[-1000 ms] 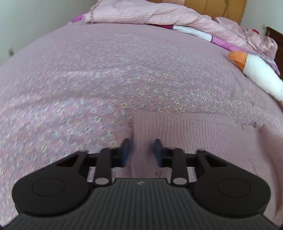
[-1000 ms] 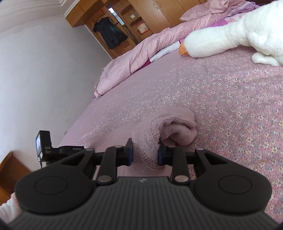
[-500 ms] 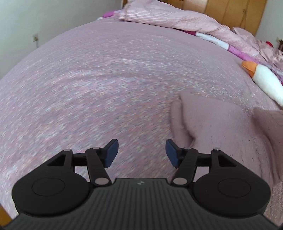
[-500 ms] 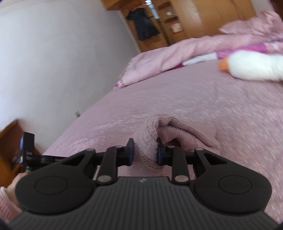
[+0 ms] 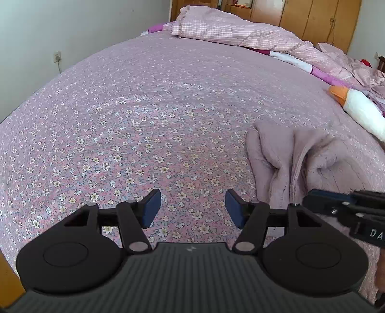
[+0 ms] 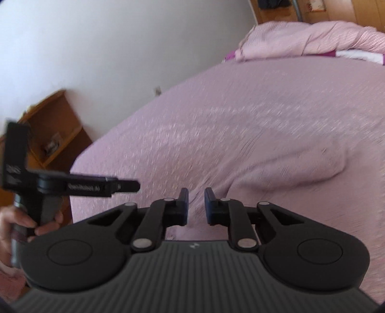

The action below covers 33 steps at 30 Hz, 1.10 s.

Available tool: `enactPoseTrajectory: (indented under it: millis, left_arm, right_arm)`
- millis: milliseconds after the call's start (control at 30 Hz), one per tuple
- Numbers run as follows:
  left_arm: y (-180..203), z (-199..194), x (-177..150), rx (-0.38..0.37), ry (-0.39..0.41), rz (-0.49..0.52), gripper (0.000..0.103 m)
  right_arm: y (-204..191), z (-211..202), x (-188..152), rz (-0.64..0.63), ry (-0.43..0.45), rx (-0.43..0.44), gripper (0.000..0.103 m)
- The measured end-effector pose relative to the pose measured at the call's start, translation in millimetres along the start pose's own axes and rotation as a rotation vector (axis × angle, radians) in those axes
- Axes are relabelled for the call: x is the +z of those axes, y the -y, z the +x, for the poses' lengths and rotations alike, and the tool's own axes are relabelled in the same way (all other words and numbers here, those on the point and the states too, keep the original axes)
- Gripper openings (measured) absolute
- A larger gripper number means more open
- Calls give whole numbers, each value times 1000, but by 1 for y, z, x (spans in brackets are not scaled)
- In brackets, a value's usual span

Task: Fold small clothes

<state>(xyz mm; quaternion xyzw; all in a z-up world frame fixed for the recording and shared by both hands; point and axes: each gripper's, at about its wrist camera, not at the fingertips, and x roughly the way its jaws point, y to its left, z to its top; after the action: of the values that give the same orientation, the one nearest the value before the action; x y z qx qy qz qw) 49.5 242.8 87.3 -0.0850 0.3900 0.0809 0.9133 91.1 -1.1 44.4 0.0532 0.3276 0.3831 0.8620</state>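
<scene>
A small pink knitted garment [image 5: 303, 159] lies rumpled on the flowered bedspread [image 5: 149, 115]. My left gripper [image 5: 192, 209] is open and empty, hovering over the bedspread to the left of the garment. In the blurred right wrist view the garment [image 6: 284, 166] lies flat ahead. My right gripper [image 6: 195, 207] has its jaws slightly apart with nothing between them, just above the garment's near edge. The right gripper's body shows at the right edge of the left wrist view [image 5: 346, 207]. The hand-held left gripper also shows in the right wrist view [image 6: 72, 185].
A pink checked quilt [image 5: 235, 33] is heaped at the head of the bed. A white plush goose [image 5: 358, 108] lies at the right. A wooden nightstand [image 6: 50, 134] stands by the white wall, left of the bed. Wooden wardrobes [image 5: 300, 14] stand behind.
My left gripper let go of the garment, opened and moved left. My right gripper released the fold it was pinching, and the garment now lies on the bed.
</scene>
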Motion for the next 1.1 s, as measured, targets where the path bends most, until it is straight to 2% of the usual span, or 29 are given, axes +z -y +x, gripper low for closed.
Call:
enactPoseTrajectory:
  millis: [167,233,300,367,433,467,633,833,933,1100]
  left_arm:
    - [11,-4,4,-33,14,27,67]
    - [20,-6,8,-47,22,35,69]
    - [30,-8,11,-74,35,48,75]
    - [42,-10,13,-103,47,68,78]
    - [58,-12,16,-137,52,93,80]
    - [65,-12,18,-155,53,105,80]
    - [107,1,24,-240,44,184,90]
    - [149,43,26,-235,13,297,90]
    - [158,65,30,-225,10,303,90]
    - [161,95,37,-247,11,236,88]
  right_arm:
    - [-3,-4,-11,93,16,39,19]
    - [-1,-18,-13,112,46,22,19]
    - [1,-33,-15,116,83,-12,22]
    - [7,-51,-16,122,129,-64,42]
    - [14,-66,-19,125,177,-124,55]
    - [17,-73,-21,128,199,-152,56]
    - [44,-96,-34,211,248,-269,57]
    - [64,-94,-48,279,261,-349,57]
    - [72,-95,-55,294,259,-365,57]
    - [90,-96,-63,345,279,-404,57]
